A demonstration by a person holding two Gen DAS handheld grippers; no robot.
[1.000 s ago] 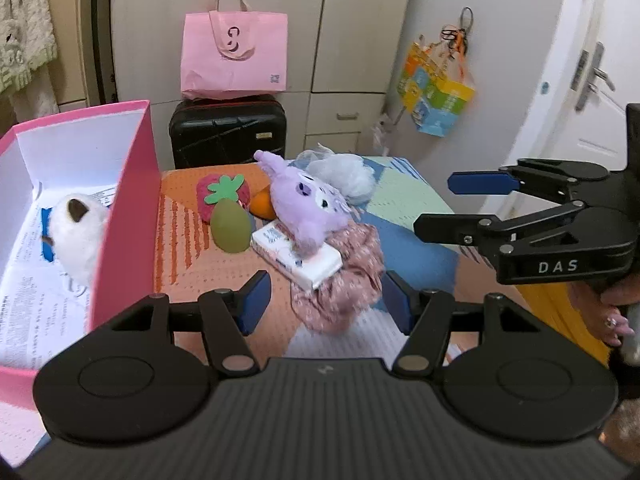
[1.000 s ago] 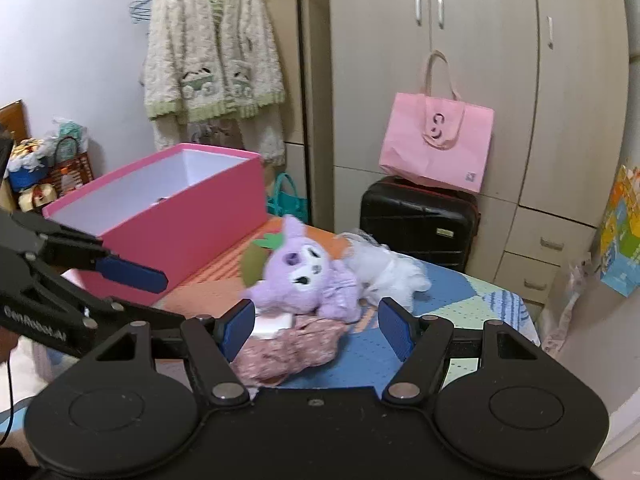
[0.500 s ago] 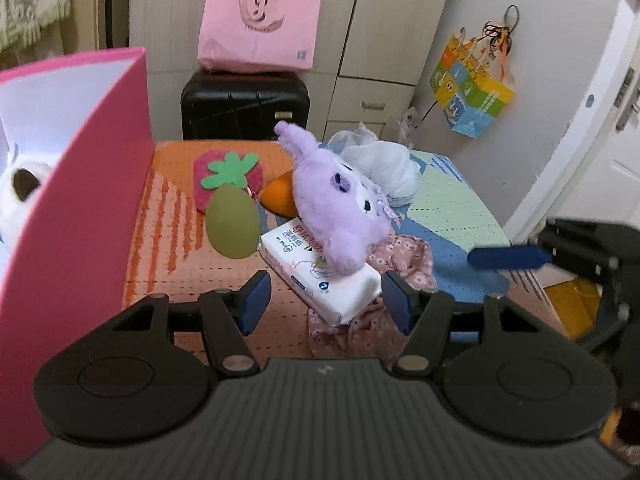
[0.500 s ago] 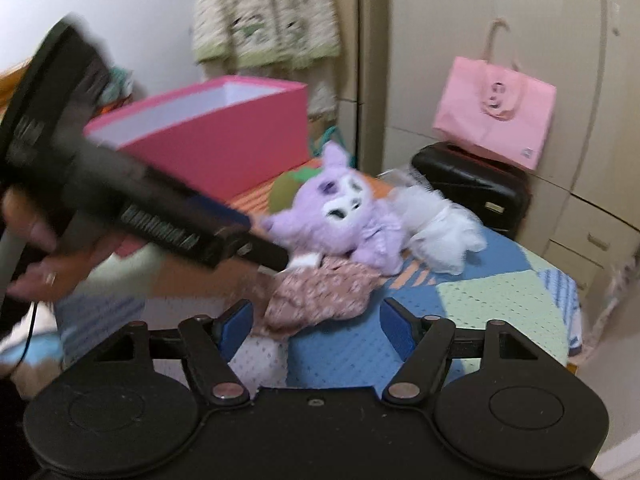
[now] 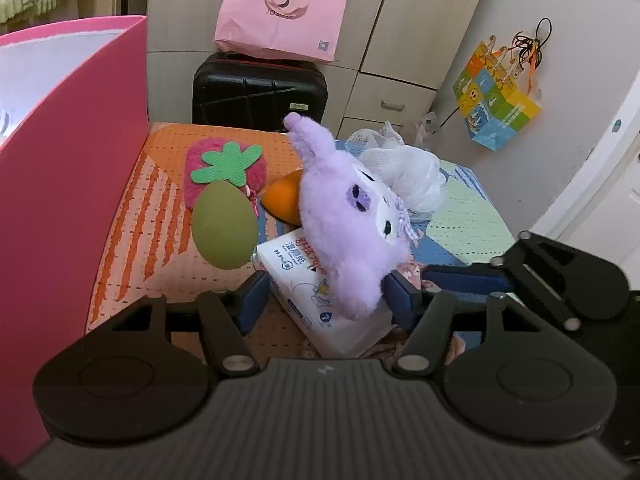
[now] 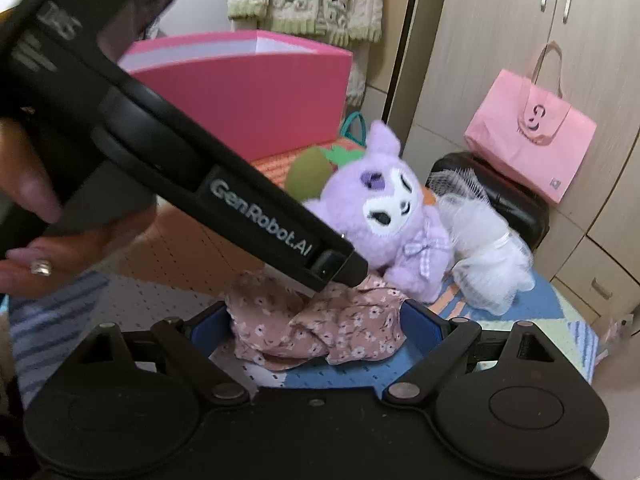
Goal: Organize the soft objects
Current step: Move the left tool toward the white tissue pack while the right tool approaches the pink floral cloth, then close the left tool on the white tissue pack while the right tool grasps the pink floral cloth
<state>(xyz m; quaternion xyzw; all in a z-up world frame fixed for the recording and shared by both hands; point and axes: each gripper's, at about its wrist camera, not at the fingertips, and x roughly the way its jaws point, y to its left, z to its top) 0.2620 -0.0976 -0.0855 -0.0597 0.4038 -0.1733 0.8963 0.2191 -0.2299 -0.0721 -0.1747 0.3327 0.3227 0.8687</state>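
A purple plush toy (image 5: 352,216) lies on a white tissue pack (image 5: 316,292) on the mat. My left gripper (image 5: 325,300) is open, its jaws on either side of the plush's lower end and the pack. My right gripper (image 6: 316,322) is open around a crumpled pink floral cloth (image 6: 316,328) in front of the plush (image 6: 384,216). The left gripper's body (image 6: 224,196) crosses the right wrist view. The pink box (image 5: 72,152) stands at the left.
A green egg-shaped toy (image 5: 224,226), a strawberry toy (image 5: 226,168), an orange toy (image 5: 282,200) and a white mesh puff (image 5: 404,176) lie behind the plush. A black suitcase (image 5: 260,88) with a pink bag (image 5: 280,4) stands beyond the mat.
Both grippers have moved forward and down: the left has closed in on the purple plush and tissue pack, the right on the floral cloth. Both stay open.
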